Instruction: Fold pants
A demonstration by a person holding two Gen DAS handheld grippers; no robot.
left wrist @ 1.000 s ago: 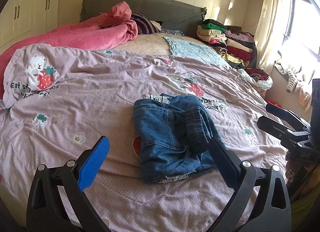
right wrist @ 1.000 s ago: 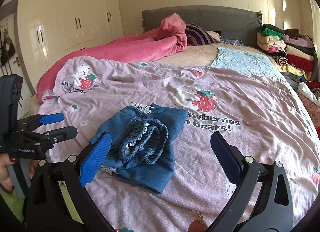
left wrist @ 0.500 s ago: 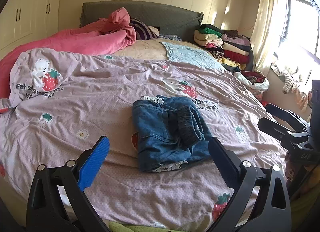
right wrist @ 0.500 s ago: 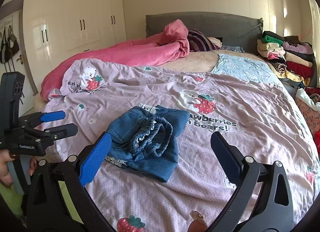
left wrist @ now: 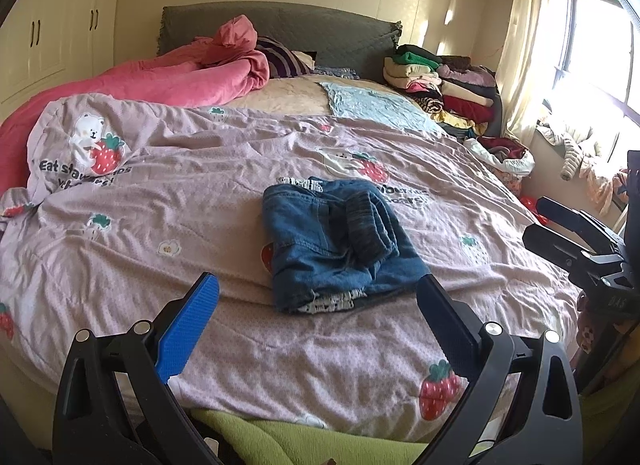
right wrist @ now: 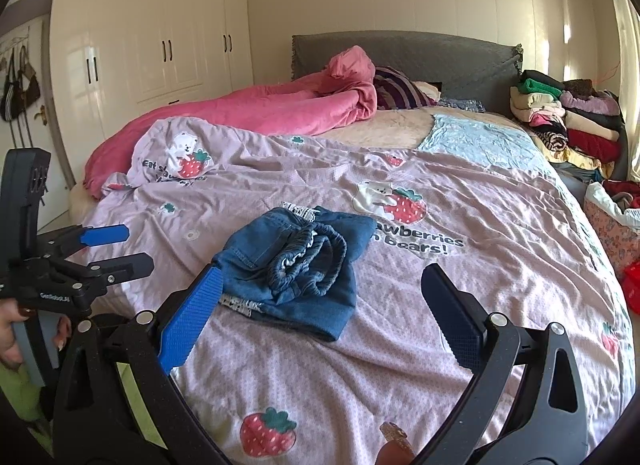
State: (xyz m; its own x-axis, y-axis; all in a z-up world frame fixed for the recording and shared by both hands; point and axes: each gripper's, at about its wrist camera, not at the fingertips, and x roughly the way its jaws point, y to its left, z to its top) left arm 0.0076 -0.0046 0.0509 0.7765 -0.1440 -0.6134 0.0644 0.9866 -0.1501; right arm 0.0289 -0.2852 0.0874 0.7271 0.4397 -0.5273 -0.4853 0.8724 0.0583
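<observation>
I count one pair of denim pants (left wrist: 336,243), folded into a compact bundle with the elastic waistband bunched on top, lying near the middle of the lilac strawberry quilt (left wrist: 168,201). My left gripper (left wrist: 318,317) hangs over the near edge of the bed, its two fingers spread wide and holding nothing, apart from the pants. My right gripper (right wrist: 322,311) sits to the right, also near the bed edge, its two fingers likewise spread wide and empty; the bundle lies just beyond its left finger. Each gripper shows up once in the other's view, at the side. Far off I see one pink blanket (left wrist: 172,79) heaped at the far left, one grey headboard (right wrist: 420,53), one striped pillow (right wrist: 396,93), one pale blue cloth (right wrist: 476,141) and one stack of folded clothes (left wrist: 436,83) at the far right.
</observation>
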